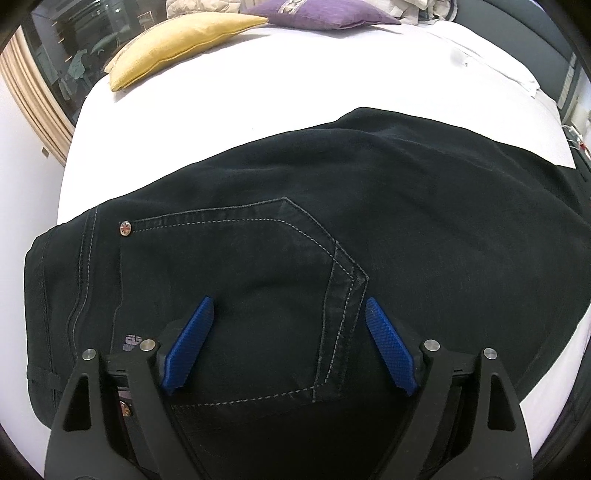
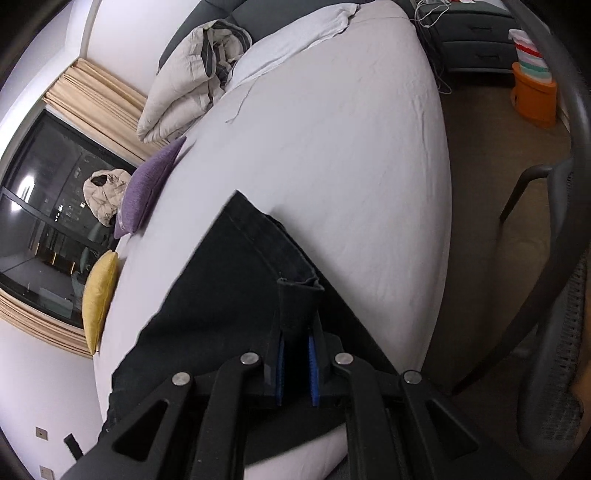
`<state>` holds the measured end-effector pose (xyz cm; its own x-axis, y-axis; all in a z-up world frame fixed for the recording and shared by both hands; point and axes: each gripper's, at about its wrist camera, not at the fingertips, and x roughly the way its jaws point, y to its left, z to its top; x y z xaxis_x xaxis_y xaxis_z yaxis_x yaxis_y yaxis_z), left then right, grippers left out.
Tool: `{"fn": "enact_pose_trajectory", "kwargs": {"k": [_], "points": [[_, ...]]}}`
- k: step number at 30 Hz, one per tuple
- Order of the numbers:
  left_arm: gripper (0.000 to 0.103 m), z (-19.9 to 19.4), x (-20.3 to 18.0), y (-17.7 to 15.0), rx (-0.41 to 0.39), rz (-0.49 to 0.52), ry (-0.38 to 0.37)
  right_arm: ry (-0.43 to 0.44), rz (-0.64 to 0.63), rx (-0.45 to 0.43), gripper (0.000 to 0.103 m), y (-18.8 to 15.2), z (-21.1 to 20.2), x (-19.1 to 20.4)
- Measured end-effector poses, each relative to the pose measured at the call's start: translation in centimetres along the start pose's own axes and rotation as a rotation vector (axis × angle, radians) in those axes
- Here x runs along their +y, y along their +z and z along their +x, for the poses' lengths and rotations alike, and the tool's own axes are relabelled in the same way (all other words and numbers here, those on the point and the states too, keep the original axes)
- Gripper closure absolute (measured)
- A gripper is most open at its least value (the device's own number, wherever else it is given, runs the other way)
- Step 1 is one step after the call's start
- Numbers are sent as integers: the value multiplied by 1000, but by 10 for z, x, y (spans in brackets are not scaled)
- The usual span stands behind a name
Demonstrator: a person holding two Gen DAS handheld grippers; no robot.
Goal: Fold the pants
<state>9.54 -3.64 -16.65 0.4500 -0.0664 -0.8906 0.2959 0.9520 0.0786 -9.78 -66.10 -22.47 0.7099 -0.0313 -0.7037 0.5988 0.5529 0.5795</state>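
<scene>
Black pants point(image 1: 295, 206) lie across the white bed point(image 1: 258, 92), seat side up, with a stitched back pocket point(image 1: 236, 266) and a metal rivet point(image 1: 125, 228) showing. My left gripper point(image 1: 290, 314) hovers just over that pocket, its blue pads point(image 1: 192, 339) spread wide with nothing between them. In the right wrist view the leg end of the pants point(image 2: 229, 288) is lifted over the sheet, and my right gripper point(image 2: 297, 332) is shut on a bunched piece of the hem point(image 2: 297, 295).
A yellow pillow point(image 1: 177, 44) and a purple pillow point(image 1: 314, 13) lie at the far side of the bed, near a rolled duvet point(image 2: 192, 74). A dark chair point(image 2: 546, 295) stands on the floor to the right of the bed, with an orange container point(image 2: 535, 99) farther back.
</scene>
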Motion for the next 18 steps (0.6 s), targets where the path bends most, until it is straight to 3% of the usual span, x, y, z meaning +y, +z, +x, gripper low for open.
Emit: {"fn": "enact_pose_trajectory", "kwargs": {"k": [4,10,15,17,18], "points": [[18,-1,0,-2,-10,-5,-3,-2,-14,-1,93,-5,-13,0],[14,-2,0,-7,-28,1,-15,-49,53,60,93,-17,19,-26],[14,-2,2,-6,-33,-6,-24,-88,-30,99,90,-11,19,-17],[14,-4,1,-5,-30,-11,-26,-190,-14,73,60,-5,4,-23],[14,-7,1,-5,-32,-14,-34,-246,-14,50,59,-3,-2,-24]]}}
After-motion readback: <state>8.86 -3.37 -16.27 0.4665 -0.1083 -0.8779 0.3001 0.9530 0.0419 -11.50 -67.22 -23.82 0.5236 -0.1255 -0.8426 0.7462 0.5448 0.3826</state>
